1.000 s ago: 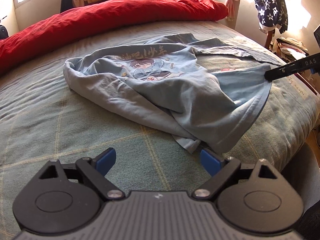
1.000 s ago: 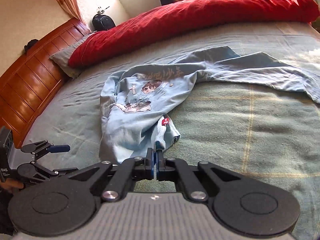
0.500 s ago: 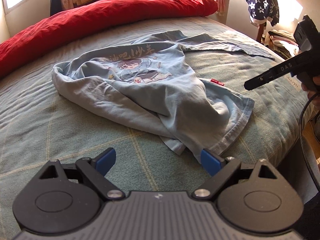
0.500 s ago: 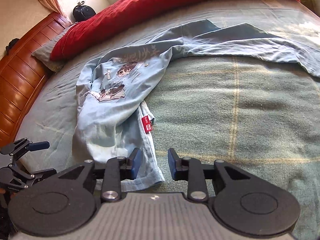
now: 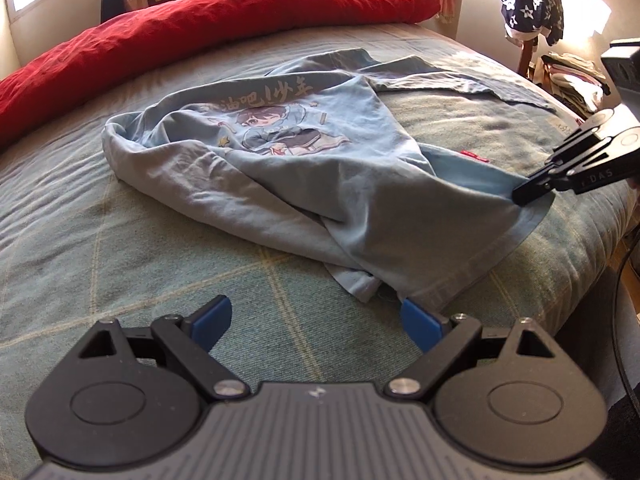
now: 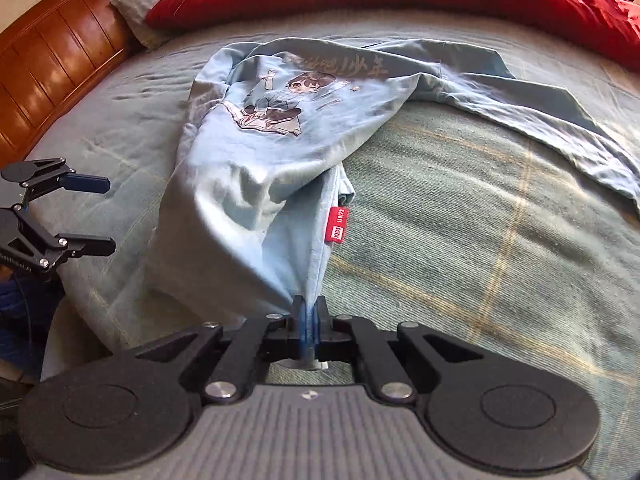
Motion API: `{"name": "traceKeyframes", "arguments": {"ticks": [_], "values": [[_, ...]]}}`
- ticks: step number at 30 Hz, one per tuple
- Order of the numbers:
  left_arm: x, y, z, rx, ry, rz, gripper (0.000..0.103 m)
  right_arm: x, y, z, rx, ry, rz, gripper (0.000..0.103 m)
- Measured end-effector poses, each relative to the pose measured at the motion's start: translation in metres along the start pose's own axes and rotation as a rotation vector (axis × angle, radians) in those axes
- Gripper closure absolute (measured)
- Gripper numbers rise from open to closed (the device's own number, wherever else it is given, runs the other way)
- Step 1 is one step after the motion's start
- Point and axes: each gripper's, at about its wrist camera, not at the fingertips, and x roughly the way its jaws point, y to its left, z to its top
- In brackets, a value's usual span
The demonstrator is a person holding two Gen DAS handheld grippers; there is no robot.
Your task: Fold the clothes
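Half a second ago the right gripper [image 6: 307, 312] stood parted above the hem; now its jaws are clamped on the light blue T-shirt [image 5: 304, 168] hem, cloth pulled taut. The shirt lies crumpled on the green checked bedspread [image 5: 120, 248], near the bed's edge, red duvet [image 5: 224, 20] behind, wooden headboard [image 6: 52, 68] alongside. Left gripper [image 5: 316, 320] hovers wide, tilted downward, empty, just short of the shirt.

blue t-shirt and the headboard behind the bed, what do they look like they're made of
The blue t-shirt: soft, matte knit, probably cotton jersey. It crumples in loose folds, has a stitched hem and drapes limply from the right gripper, whose jaws are shut on its edge. The headboard: wood or wood veneer, reddish-brown and glossy. Panel seams and bright window reflections show on it, though grain is too blurred to confirm solid wood.
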Motion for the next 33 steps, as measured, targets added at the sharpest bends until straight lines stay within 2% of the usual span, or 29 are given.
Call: {"name": "traceKeyframes", "arguments": {"ticks": [10,18,20,24,27,29,31,33], "values": [[-0.004,-0.010,0.000,0.027,-0.002,-0.007,0.011,-0.071,-0.023,-0.018,0.019,-0.069,-0.152,0.100],[-0.001,-0.014,0.002,0.040,-0.004,-0.014,0.011,-0.063,-0.064,-0.026,0.141,-0.068,-0.261,0.096],[0.000,-0.014,0.002,0.045,0.000,-0.012,0.011,-0.060,-0.068,-0.028,0.164,-0.066,-0.309,0.089],[0.000,-0.009,0.001,0.042,0.001,-0.009,0.011,-0.066,-0.062,-0.024,0.160,-0.102,-0.269,0.088],[0.000,-0.001,0.002,0.011,-0.011,-0.014,0.011,-0.064,-0.045,-0.012,0.125,-0.120,-0.237,0.079],[-0.001,0.005,0.004,-0.036,-0.031,-0.049,0.016,-0.059,-0.033,-0.006,0.106,-0.124,-0.210,0.077],[-0.002,0.010,0.006,-0.084,-0.045,-0.100,0.037,-0.050,-0.023,-0.002,0.094,-0.123,-0.174,0.077],[0.002,0.006,0.007,-0.086,-0.046,-0.120,0.047,-0.041,-0.014,0.000,0.085,-0.119,-0.145,0.077]]}}
